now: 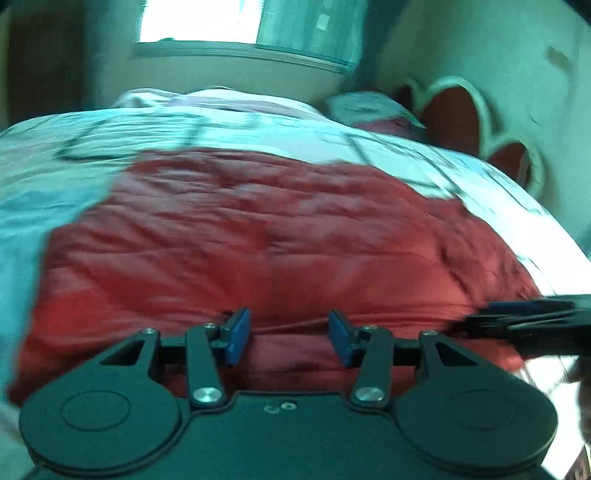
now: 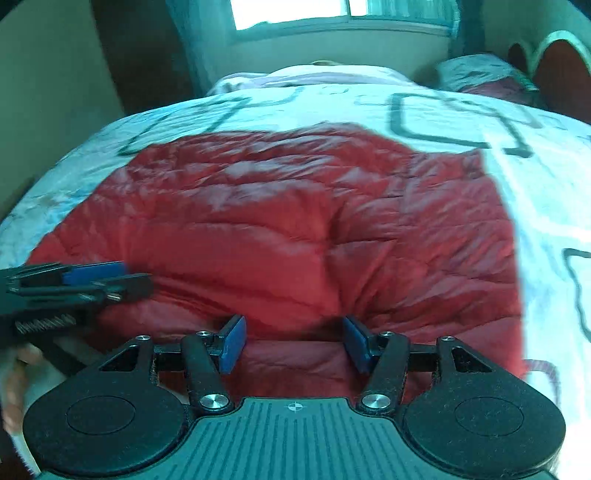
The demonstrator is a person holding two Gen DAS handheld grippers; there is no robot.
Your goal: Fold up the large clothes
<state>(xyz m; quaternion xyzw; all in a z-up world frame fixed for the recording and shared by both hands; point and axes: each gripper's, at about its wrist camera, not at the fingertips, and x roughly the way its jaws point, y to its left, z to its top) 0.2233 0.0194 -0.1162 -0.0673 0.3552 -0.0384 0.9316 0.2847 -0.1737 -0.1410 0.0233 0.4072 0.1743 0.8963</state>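
Red quilted puffy garment [image 1: 280, 236] lies spread on bed [image 1: 221, 125] w/ white cover, dark line pattern; fabric shiny, wrinkled, stitched in bands; near edge just ahead of both grippers; left gripper [image 1: 290, 338] jaws apart, holding nothing; right gripper [image 2: 293, 343] jaws apart too, over garment's near edge; frames blurred.

A big bed [image 2: 461, 110] has a white cover [image 1: 258, 127] with dark square shapes; a pillow [image 2: 476, 72] lies near a red headboard [image 1: 454, 118]; a bright window [image 2: 291, 13] sits behind.
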